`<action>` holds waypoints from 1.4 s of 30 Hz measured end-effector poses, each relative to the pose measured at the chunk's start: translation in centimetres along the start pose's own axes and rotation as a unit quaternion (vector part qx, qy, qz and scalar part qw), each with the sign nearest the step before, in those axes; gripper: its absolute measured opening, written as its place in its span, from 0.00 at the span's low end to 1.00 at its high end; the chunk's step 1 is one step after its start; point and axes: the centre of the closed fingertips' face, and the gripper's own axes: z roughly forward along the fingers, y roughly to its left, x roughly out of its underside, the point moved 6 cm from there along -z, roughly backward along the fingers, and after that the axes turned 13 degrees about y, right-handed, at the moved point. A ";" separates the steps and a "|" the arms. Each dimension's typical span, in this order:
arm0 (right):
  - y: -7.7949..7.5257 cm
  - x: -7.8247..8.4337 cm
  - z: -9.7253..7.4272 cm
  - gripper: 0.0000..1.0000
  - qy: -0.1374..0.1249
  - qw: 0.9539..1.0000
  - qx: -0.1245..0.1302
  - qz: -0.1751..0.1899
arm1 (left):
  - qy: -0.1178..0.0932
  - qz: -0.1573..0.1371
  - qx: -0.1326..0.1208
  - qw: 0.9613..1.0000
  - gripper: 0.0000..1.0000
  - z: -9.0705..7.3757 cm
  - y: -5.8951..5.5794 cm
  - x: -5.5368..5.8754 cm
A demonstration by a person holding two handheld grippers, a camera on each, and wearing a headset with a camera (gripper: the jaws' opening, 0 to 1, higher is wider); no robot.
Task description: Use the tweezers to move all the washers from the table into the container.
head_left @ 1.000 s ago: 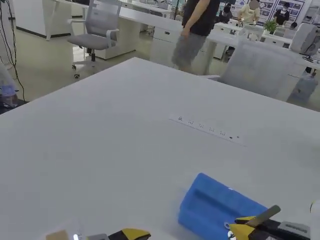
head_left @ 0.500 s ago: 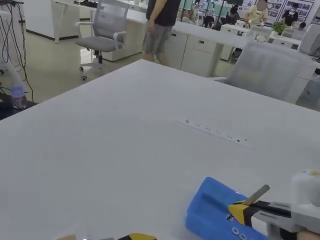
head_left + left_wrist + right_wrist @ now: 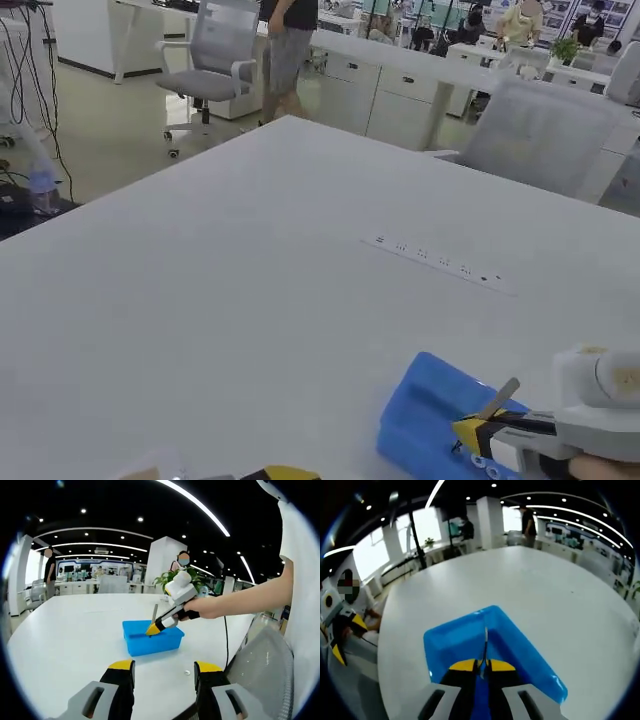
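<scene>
Nearest, in the left gripper view, the left gripper (image 3: pixel 165 672) hangs low over the white table (image 3: pixel 65 640) with its yellow-tipped jaws set well apart. A single washer (image 3: pixel 187 672), a small pale ring lying flat, sits on the table just beyond those tips, nearer the right-hand jaw, between them and the blue container (image 3: pixel 150 639). The container is a shallow, rectangular, bright blue tray with raised walls.

Over the container, a hand (image 3: pixel 205 607) holds the right gripper (image 3: pixel 151 629), whose jaws are closed tight on the tweezers (image 3: pixel 154 614), a slim grey metal pair jutting up from the yellow tips. In the right gripper view the tweezers (image 3: pixel 484 642) run forward from the pinched jaws over the container's (image 3: pixel 450 635) floor.

Farther along the table a flush socket strip (image 3: pixel 440 265) carries marks too small to read. Beyond it stand grey office chairs (image 3: pixel 205 60), and a person (image 3: pixel 285 40) is walking past.
</scene>
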 end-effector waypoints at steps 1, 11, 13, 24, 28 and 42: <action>0.1 0.0 -0.1 0.05 0.000 1.000 0.000 -0.002 | 0.000 0.000 0.000 1.000 0.46 0.0 0.0 0.0; 0.7 -0.8 -1.9 0.05 -0.018 1.000 0.013 -0.017 | -0.001 0.000 0.001 1.000 0.46 0.0 0.0 0.0; 1.0 -1.0 -2.5 0.05 -0.026 0.999 0.012 -0.023 | -0.001 0.000 0.001 1.000 0.46 0.0 0.0 0.0; 4.1 -1.1 -5.3 0.05 -0.055 0.998 0.006 -0.037 | 0.000 0.001 0.004 1.000 0.44 -0.1 0.0 -0.1; 5.4 -0.6 -6.0 0.05 -0.055 0.997 0.004 -0.049 | 0.001 0.002 0.004 1.000 0.44 -0.1 0.0 0.0; 8.3 3.1 -6.2 0.05 -0.037 0.998 -0.022 -0.036 | 0.002 0.003 0.006 1.000 0.44 -0.1 0.0 0.0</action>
